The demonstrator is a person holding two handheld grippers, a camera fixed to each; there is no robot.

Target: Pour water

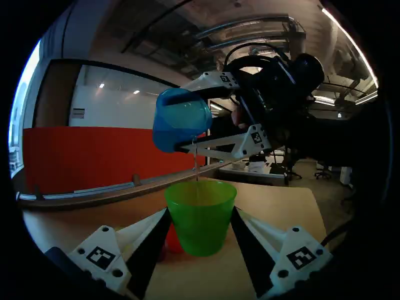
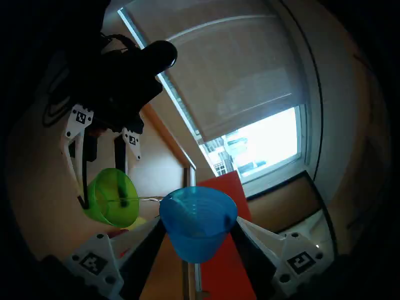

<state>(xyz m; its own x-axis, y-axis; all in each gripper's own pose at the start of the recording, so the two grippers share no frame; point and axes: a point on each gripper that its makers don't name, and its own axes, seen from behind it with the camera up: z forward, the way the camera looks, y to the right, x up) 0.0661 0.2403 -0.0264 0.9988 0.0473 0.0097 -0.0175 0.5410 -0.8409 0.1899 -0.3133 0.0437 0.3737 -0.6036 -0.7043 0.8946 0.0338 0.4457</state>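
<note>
left gripper (image 1: 200, 220): both fingers pressed against the sides of the green cup (image 1: 201, 239), which stands upright with its mouth open to the top. it cannot be told whether the cup's base rests on the worktop (image 1: 280, 205) or is held just clear of it.

right gripper (image 1: 175, 122): pinching the blue cup (image 1: 181, 117) across its walls, one finger above and one below as seen from the left gripper view. a hand (image 1: 239, 116) shows behind it on the handle.

governing relation: the blue cup sits above and slightly to the left of the green cup, apart from it and tipped over, so that its long axis lies well off vertical with the lip lowest. a thin thread of water (image 1: 196, 162) drops from that lip into the green mouth near its centre. judgement: pouring is under way. how much water is left in the blue cup cannot be told. the next move turns on holding the lip over the green mouth while the tilt changes.

surroundings: a red object (image 1: 172, 241) sits just behind the green cup at its base, touching or nearly so. a red wall panel (image 1: 90, 155) runs beyond the worktop edge. nothing stands between the two cups. risk, as judged: a thin stream may wander past the rim if either cup shifts sideways.
</note>
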